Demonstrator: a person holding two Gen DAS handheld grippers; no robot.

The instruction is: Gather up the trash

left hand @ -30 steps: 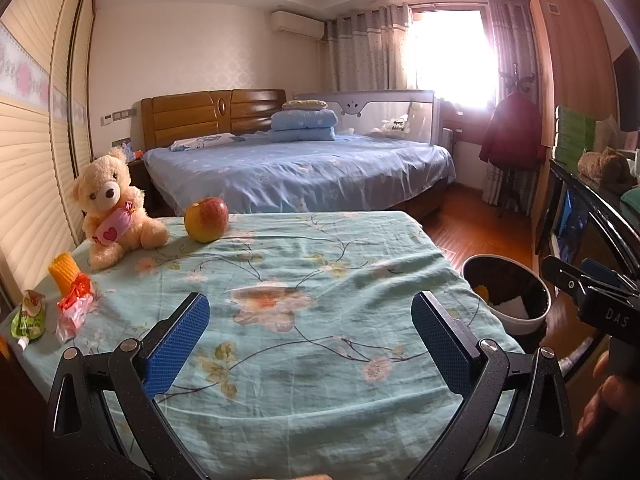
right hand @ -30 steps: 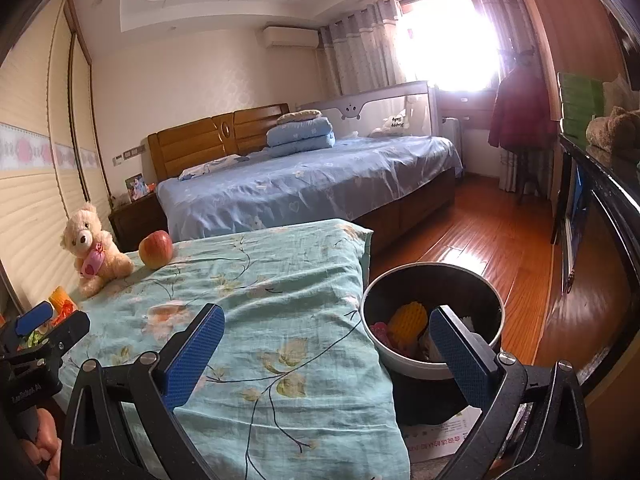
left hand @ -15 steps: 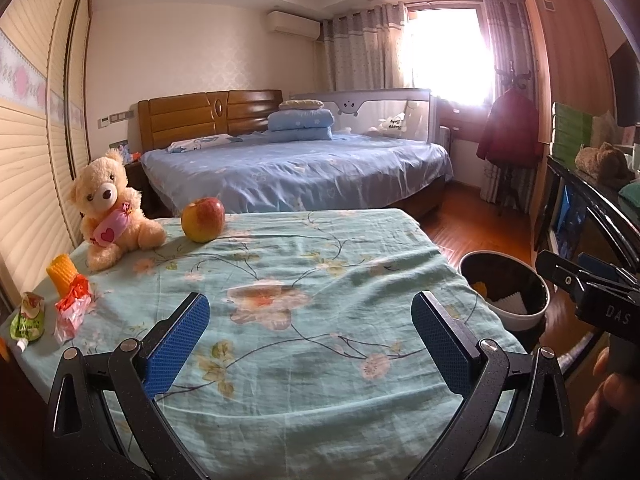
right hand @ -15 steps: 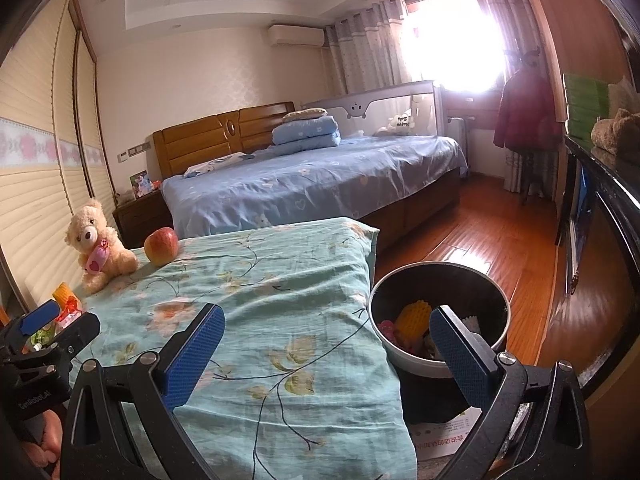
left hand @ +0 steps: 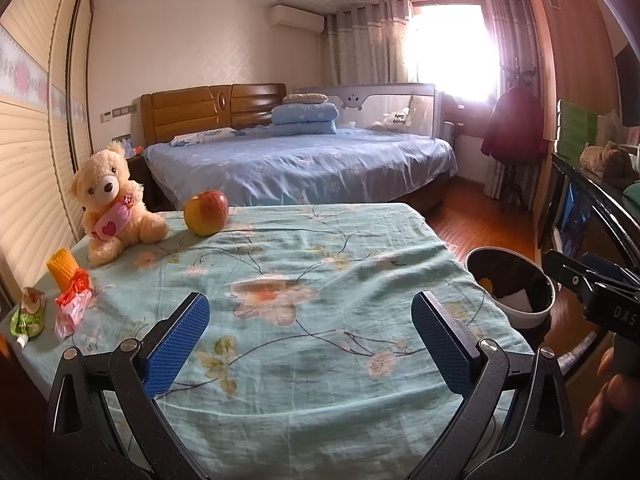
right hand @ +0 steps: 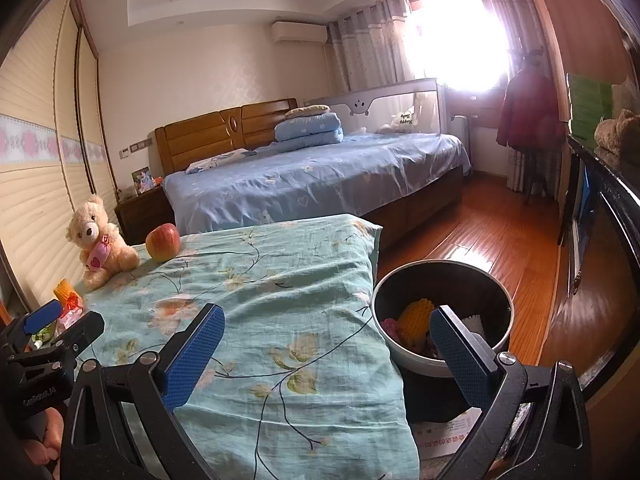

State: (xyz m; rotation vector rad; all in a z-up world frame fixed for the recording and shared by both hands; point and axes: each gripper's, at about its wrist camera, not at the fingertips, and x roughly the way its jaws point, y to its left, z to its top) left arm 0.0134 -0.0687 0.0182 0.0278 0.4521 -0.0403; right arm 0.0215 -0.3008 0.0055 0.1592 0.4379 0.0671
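Hovering over the floral-clothed surface [left hand: 320,280], left gripper [left hand: 312,336] and right gripper [right hand: 326,344] both have jaws released, empty. Left of the apple [left hand: 206,213], past the teddy bear [left hand: 110,204], lie a red wrapper [left hand: 74,306] and green pouch [left hand: 28,314]; the trash bin [right hand: 442,312] stands right of it.

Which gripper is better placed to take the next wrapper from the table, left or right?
Left. The red wrapper and green pouch lie at the table's left edge, nearest the open, empty left gripper. The right gripper, open too, hangs by the bin.

wrappers [left hand: 72,306] at table's left edge, bin [right hand: 442,316] part-filled
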